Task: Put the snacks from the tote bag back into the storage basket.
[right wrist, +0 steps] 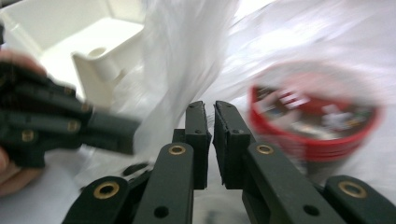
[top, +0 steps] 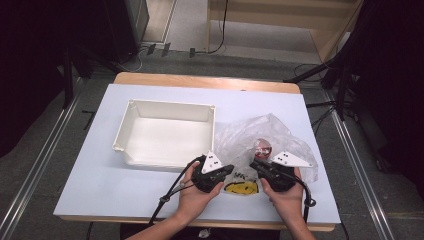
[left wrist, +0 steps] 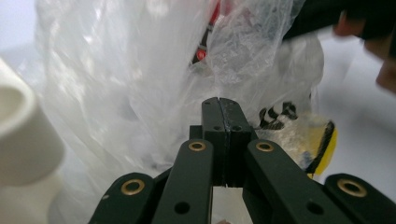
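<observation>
Plastic bag [top: 260, 137] pinched between both level, inward-pointing grippers.

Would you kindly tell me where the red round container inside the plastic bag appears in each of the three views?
High view: red round container, right of centre, between the grippers' plates.
Left gripper view: a red sliver at top centre, behind the film.
Right gripper view: large at right.
Shared landmark: the white bin.

On the counter [top: 100, 190], the tray [top: 167, 131] lies at 10 o'clock, the plastic bag [top: 250, 135] just beside it at 3 o'clock. A round tin [top: 262, 147] sits inside the bag.
</observation>
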`<act>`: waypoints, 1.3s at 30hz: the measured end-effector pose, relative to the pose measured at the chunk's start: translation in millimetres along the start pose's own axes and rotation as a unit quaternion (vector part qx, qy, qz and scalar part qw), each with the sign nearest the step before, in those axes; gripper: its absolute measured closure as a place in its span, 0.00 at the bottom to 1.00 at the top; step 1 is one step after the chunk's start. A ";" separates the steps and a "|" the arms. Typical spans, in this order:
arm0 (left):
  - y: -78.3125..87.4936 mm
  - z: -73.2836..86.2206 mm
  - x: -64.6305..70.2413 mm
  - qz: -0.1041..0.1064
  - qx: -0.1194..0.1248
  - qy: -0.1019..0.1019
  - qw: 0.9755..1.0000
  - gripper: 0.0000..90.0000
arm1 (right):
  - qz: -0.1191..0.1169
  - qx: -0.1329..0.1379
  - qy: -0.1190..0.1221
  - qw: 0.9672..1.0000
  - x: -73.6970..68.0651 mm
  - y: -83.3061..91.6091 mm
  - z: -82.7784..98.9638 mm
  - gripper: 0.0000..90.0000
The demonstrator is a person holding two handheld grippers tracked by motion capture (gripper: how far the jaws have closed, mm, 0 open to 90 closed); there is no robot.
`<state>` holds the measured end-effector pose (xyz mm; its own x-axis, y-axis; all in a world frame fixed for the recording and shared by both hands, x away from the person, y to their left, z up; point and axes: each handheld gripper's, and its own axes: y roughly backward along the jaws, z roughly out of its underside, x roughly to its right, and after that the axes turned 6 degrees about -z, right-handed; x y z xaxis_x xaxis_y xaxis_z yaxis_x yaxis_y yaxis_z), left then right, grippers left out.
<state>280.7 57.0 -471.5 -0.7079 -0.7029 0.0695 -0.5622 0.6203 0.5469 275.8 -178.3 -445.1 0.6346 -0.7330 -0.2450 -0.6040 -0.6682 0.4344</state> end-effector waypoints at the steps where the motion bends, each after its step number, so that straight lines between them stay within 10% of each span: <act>1: -1.5 0.7 -0.1 0.002 -0.002 0.001 1.000 1.00 | 0.005 0.005 0.000 1.000 1.9 2.1 -1.2 0.95; 10: -6.3 1.1 -1.8 0.004 -0.024 0.006 1.000 1.00 | 0.057 0.044 -0.003 0.997 23.7 18.8 -14.2 0.91; 18: -8.0 0.6 -4.9 0.011 -0.034 0.019 0.999 0.99 | 0.138 0.066 -0.007 0.988 39.9 21.2 -21.8 0.57; 22: -8.0 0.7 -5.4 0.011 -0.035 0.020 0.999 0.98 | 0.124 0.042 -0.020 0.991 50.5 13.6 -24.6 0.46; 29: -8.0 0.7 -5.5 0.014 -0.036 0.019 0.999 0.97 | 0.084 0.025 -0.026 0.996 60.1 9.0 -19.4 0.99; 39: -9.1 0.4 -5.1 0.013 -0.040 0.020 0.999 0.98 | 0.086 0.016 -0.012 0.996 75.4 -20.1 -32.1 1.00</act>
<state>289.2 55.0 -477.2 -0.7034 -0.7011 0.1173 -0.5060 0.6098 0.6100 351.3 -216.1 -444.5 0.5084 -0.8399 -0.1903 -0.7184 -0.5355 0.4440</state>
